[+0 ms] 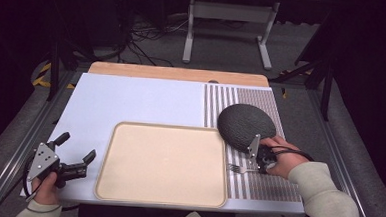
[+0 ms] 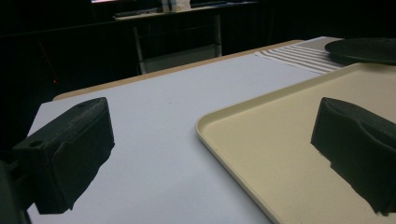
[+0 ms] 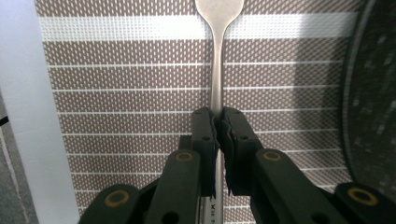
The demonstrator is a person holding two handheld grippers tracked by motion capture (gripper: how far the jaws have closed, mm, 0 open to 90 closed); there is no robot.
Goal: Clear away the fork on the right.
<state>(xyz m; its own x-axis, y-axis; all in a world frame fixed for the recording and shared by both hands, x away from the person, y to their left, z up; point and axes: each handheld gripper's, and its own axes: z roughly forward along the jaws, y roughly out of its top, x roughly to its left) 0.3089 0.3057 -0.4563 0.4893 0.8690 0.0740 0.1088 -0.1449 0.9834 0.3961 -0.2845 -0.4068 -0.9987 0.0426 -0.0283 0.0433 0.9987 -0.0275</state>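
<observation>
Lying across the near middle of the table [image 1: 146, 93], a single cream tray [image 1: 162, 165] with rounded corners and a low raised rim sits bare on the pale sheet, directly between the two grippers. Just right of it a brown-and-white striped placemat [image 1: 264, 185] covers the table's right side, and one dark, speckled round plate [image 1: 246, 126] rests on the mat's far part, its near edge close beside the right hand [image 1: 281, 160]. One silver fork [image 1: 238, 168] lies flat on the mat just off the tray's right rim, tines pointing toward the tray and handle running back toward the hand. The right gripper [image 3: 218, 122] has its two jaws pressed together on the fork's [image 3: 216, 70] slim, shiny handle, clamping it partway along; in the right gripper view the neck widens toward the head at the top edge, and the plate's [image 3: 373, 107] dark curve fills the right side. The left gripper [image 1: 76, 150] is held in the left hand [image 1: 44, 188] at the table's near left corner, well apart from the fork, its jaws spread wide with nothing between them. In the left gripper view the tray's [image 2: 261, 144] near corner lies between those jaws, the right one over the tray. Beyond the table stand a grey metal frame [image 1: 230, 28] and loose cables [image 1: 144, 41] on the floor.
</observation>
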